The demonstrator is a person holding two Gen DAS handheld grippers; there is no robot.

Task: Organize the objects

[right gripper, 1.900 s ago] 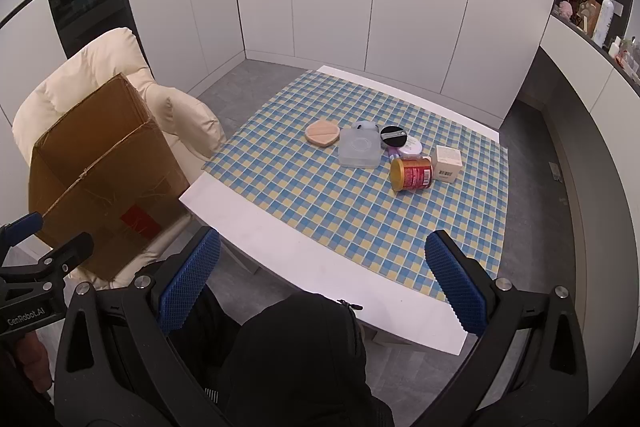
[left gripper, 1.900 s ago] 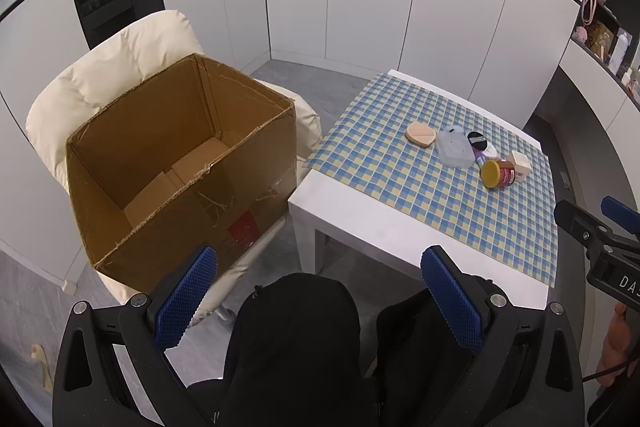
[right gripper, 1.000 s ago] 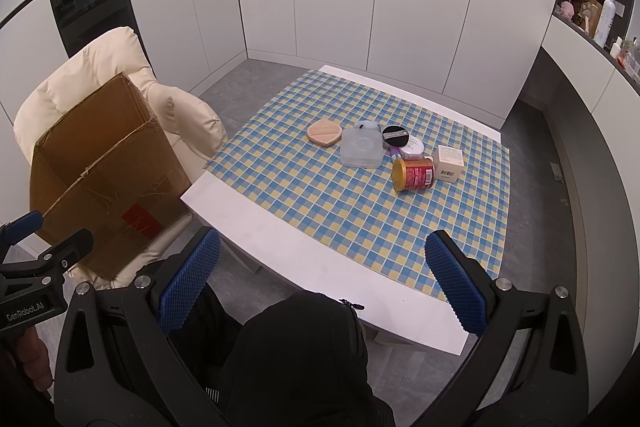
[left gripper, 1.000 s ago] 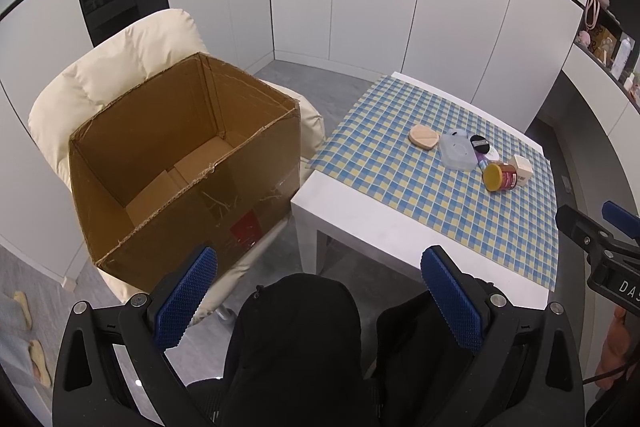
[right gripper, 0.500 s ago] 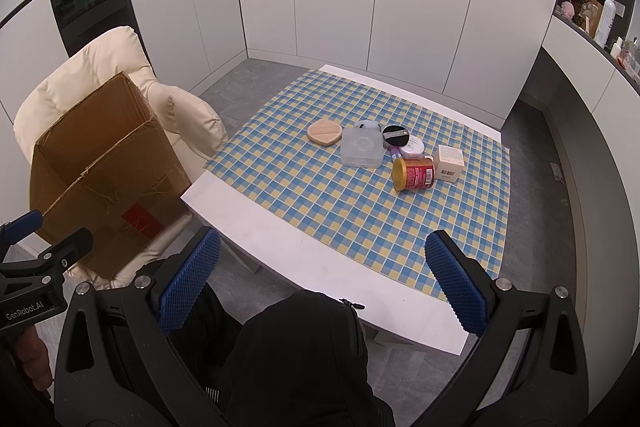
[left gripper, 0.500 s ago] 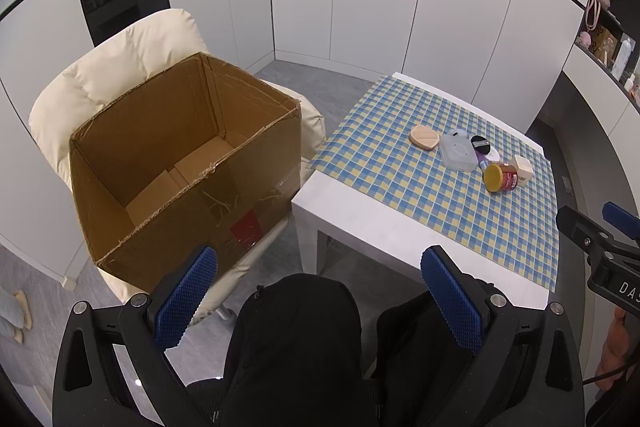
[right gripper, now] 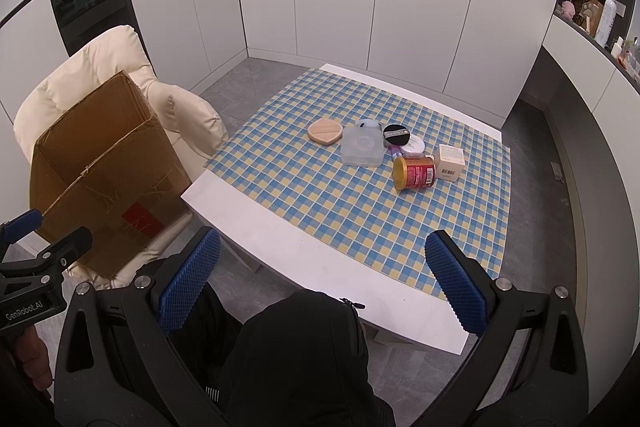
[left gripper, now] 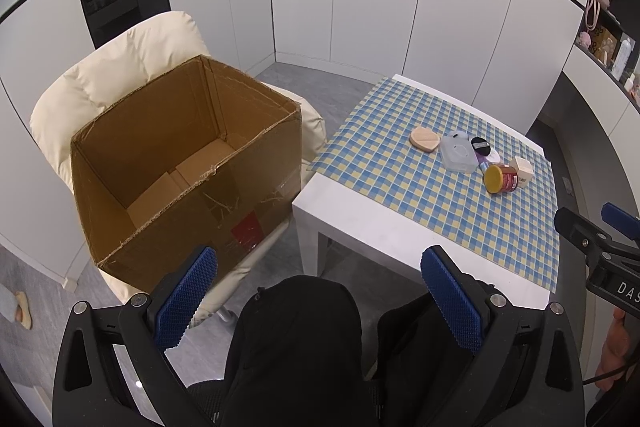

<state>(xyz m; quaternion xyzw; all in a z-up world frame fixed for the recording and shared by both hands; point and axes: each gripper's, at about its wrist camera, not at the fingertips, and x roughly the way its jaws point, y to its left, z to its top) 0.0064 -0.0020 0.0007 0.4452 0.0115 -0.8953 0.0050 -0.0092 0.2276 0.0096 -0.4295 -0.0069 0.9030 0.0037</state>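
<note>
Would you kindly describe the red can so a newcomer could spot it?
On the checked cloth of the white table, a cluster of small items sits toward the far side. The red can lies on its side at the cluster's near edge, the only cylinder, its gold end facing left.

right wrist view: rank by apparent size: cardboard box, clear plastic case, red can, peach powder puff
Largest to smallest, as they look:
1. cardboard box, also nearest the camera
2. clear plastic case
3. red can, lying on its side
4. peach powder puff
The can and the puff look close in size, so their order is unsure.
</note>
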